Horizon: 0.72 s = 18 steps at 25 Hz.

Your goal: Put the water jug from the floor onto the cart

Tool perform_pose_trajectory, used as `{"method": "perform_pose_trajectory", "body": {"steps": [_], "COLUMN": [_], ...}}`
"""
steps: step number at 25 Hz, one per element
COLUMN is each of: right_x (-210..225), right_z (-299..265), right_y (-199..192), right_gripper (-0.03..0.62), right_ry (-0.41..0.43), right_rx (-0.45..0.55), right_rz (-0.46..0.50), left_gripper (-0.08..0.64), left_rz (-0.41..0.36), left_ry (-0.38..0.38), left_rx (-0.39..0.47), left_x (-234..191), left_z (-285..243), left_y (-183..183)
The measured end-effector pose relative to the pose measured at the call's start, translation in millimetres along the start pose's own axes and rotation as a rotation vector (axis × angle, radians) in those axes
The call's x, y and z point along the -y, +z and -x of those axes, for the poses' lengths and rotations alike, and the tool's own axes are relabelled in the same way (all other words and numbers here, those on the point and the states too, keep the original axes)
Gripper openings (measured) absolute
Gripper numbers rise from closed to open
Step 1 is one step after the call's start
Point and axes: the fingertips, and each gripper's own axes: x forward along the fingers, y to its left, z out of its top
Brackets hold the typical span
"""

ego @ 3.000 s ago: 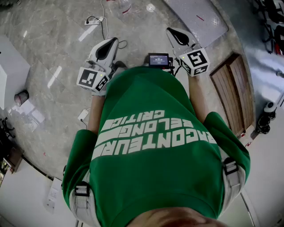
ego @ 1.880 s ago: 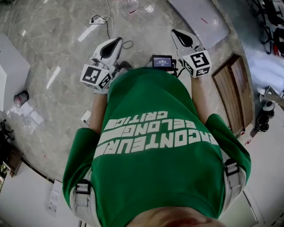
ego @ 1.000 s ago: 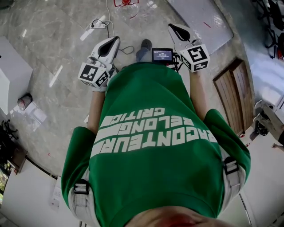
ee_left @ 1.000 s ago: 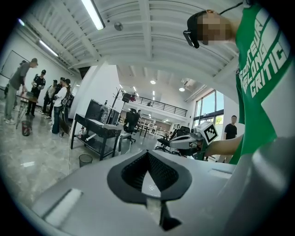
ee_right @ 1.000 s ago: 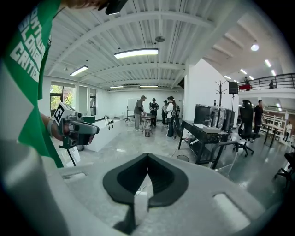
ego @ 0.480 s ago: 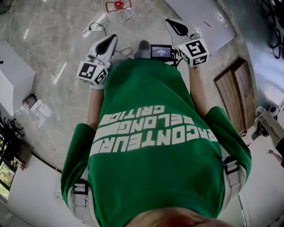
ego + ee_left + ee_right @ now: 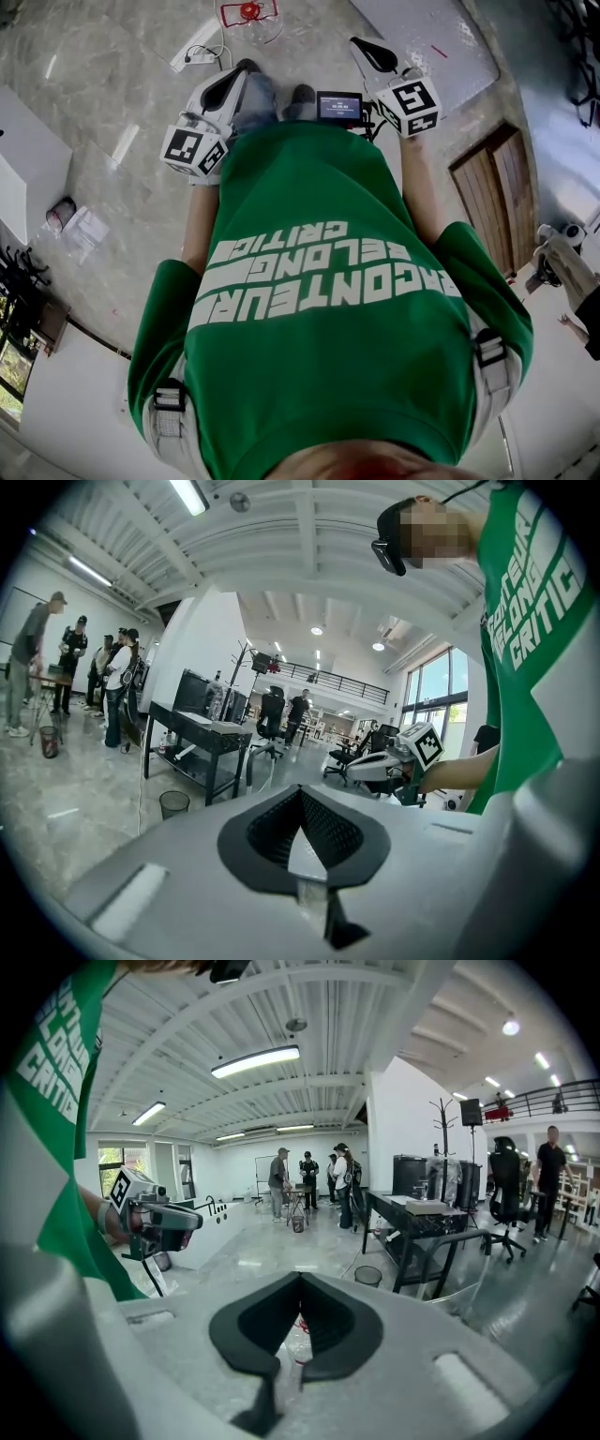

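- Head view: compared with half a second ago, a trouser leg (image 7: 259,94) has come forward beside the left gripper (image 7: 236,79), where only the floor (image 7: 112,84) was seen before.
- The water jug (image 7: 249,13) has hardly shifted in the picture over that half second. Compared with the oldest frame it is shown more fully. Then only a clear shape lay at the top edge; now a red cap and a red frame around it can be made out.
- The water jug is seen on the floor to the left of the cart (image 7: 427,37), apart from it. Its body is clear, and it is cut off by the top edge of the picture.
- The right gripper (image 7: 362,47) is held over the near left part of the cart in the picture. The left gripper is held well to the left of the cart, short of the water jug.
- Left gripper view: the left gripper (image 7: 301,794) is seen clenched, pads together, with nothing held between them. The tubular handle (image 7: 250,769) of the cart is seen beyond it.
- Right gripper view: the right gripper (image 7: 300,1279) is likewise seen clenched and empty. The handle (image 7: 459,1235) of the cart is seen to the right.
- A clear shape with red marks, apparently the water jug (image 7: 298,1338), is glimpsed through the slot below the pads, to the left of the cart.
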Motion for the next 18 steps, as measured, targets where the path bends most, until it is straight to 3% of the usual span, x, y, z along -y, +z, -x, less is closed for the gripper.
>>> {"method": "perform_pose_trajectory", "body": {"steps": [10, 18], "right_x": [33, 47], "right_z": [-70, -144], "right_y": [32, 54], "right_gripper": [-0.008, -0.008], "right_ry": [-0.019, 0.006], "right_rx": [-0.065, -0.126], "right_rz": [0.027, 0.059], "left_gripper": [0.015, 0.015], "left_rz": [0.049, 0.076], "left_ry": [-0.043, -0.032], "left_rx": [0.021, 0.012], "left_x": [-83, -171], "left_z": [-39, -48], "left_y": [21, 31]}}
